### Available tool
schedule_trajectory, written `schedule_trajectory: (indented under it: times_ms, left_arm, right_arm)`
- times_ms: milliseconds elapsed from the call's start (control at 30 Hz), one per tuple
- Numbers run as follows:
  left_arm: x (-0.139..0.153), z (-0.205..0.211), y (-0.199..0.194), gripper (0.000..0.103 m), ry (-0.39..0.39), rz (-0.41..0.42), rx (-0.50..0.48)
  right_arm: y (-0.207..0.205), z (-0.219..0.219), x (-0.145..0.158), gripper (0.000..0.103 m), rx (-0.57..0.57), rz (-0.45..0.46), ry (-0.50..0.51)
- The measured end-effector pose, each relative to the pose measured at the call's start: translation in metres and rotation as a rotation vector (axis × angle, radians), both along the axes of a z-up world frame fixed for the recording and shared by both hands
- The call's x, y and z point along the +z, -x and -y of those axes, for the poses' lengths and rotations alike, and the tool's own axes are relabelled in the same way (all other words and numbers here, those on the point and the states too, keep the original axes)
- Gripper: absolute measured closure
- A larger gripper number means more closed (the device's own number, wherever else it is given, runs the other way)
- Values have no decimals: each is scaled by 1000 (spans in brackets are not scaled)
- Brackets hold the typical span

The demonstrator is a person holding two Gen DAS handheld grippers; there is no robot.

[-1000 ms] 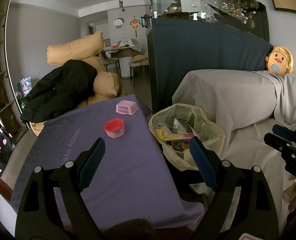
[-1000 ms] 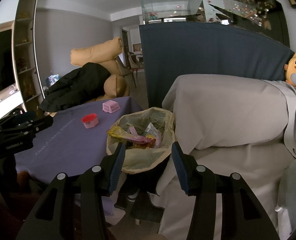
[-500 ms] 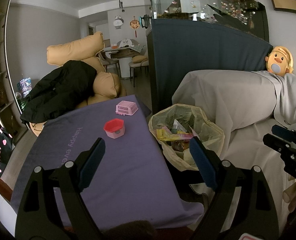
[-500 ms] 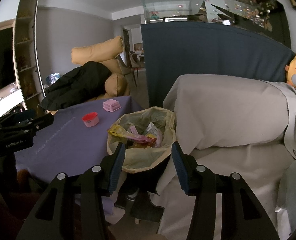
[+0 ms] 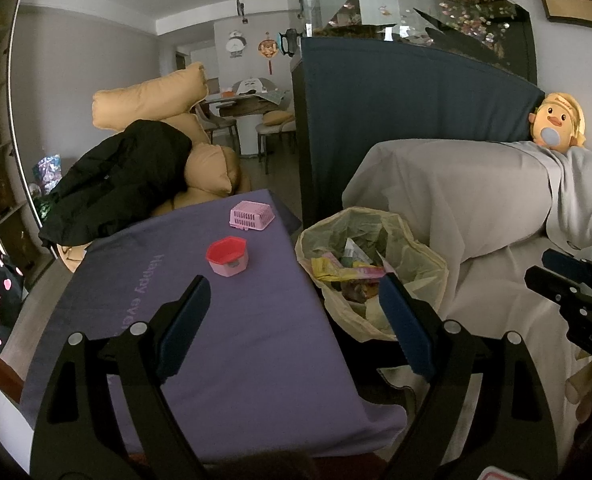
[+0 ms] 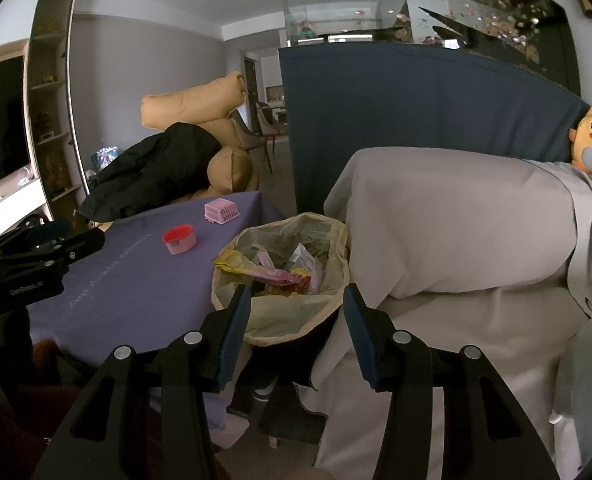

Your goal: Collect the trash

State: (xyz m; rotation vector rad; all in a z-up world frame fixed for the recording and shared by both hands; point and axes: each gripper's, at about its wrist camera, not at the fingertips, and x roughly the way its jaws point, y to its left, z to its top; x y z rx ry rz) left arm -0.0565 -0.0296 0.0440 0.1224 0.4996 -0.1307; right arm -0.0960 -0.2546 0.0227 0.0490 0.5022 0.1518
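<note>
A bin lined with a yellowish bag (image 5: pixel 419 256) stands between the purple-covered table (image 5: pixel 232 344) and the sofa; it holds several wrappers (image 5: pixel 347 272). It also shows in the right wrist view (image 6: pixel 288 312), with the wrappers (image 6: pixel 280 276) inside. My left gripper (image 5: pixel 296 312) is open and empty, held above the table's right edge beside the bin. My right gripper (image 6: pixel 296 312) is open and empty, just in front of the bin. A red-lidded pink box (image 5: pixel 228 257) and a pink basket (image 5: pixel 251 216) sit on the table.
A sofa under a grey sheet (image 5: pixel 475 184) is right of the bin, with a yellow duck toy (image 5: pixel 555 126) on its back. A dark blue covered fish tank stand (image 5: pixel 395 120) is behind. Tan cushions with a black coat (image 5: pixel 128 176) lie beyond the table.
</note>
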Motion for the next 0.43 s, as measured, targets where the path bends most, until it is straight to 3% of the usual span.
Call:
schedule_trajectory:
  times_ms: [200,433]
  left_arm:
    - [-2,1,-3,21,7,-12,-22]
    - [-17,-17,-44,21,48,-133,44]
  right_arm:
    - [-1,1,-3,57,-23,-9,17]
    - [-18,10,-17,57,-77,-52,31]
